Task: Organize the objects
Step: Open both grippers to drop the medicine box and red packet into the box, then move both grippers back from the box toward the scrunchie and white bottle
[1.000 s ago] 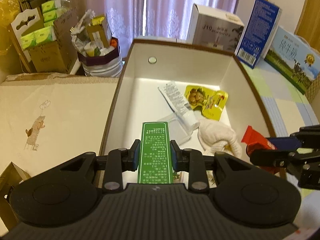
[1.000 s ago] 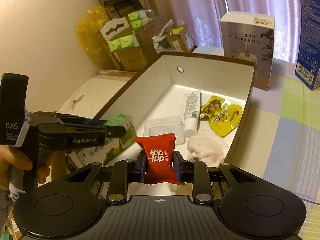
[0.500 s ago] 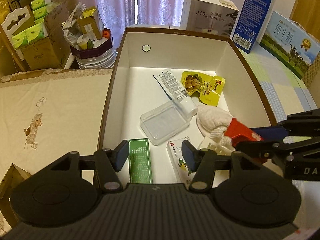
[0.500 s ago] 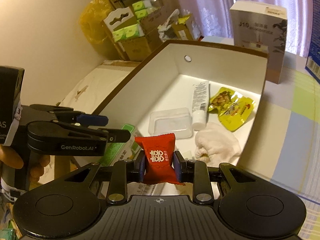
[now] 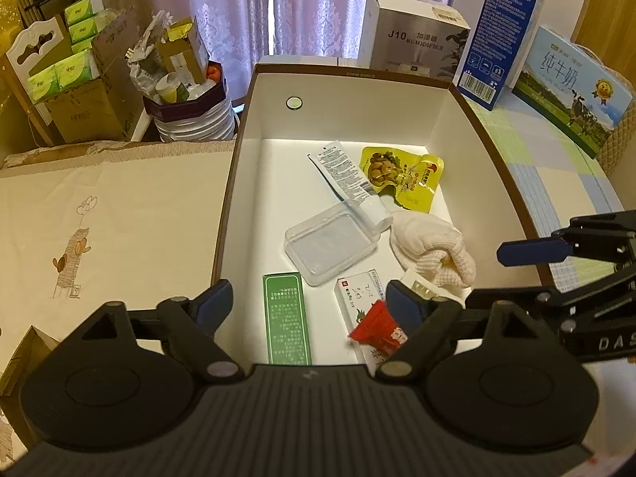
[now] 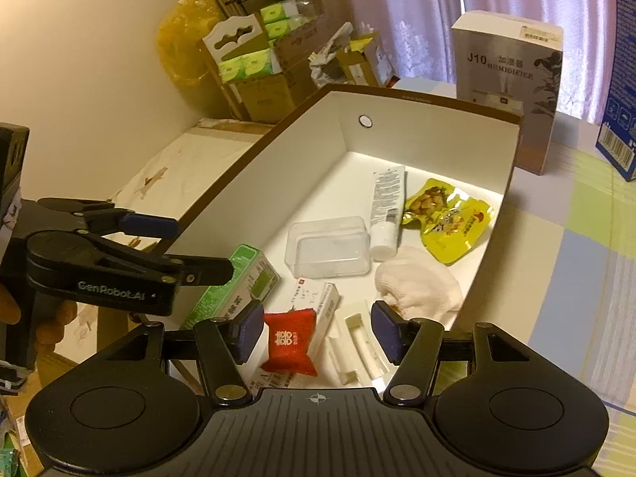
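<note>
A white storage box (image 5: 238,159) with a brown rim holds the sorted items. My left gripper (image 5: 309,302) hangs over its near end, jaws opening, nothing touching the pads. The green carton (image 5: 287,318) lies flat on the box floor below it. My right gripper (image 6: 317,330) is also opening. The red candy packet (image 6: 289,344) sits loose between its jaws, free of both pads, over a white medicine carton (image 6: 318,302). From the left wrist the red packet (image 5: 377,328) looks blurred, and the right gripper (image 5: 516,274) reaches in from the right.
Inside the box lie a white tube (image 5: 349,183), a yellow snack pouch (image 5: 401,175), a clear plastic case (image 5: 330,244) and a rolled white cloth (image 5: 429,250). A humidifier box (image 5: 413,39) and a blue carton (image 5: 501,31) stand behind. A cream cloth (image 5: 99,218) lies to the left.
Both grippers went from shut to open. The green carton left my left jaws and landed on the box floor. The red packet slipped free of my right jaws and dropped lower.
</note>
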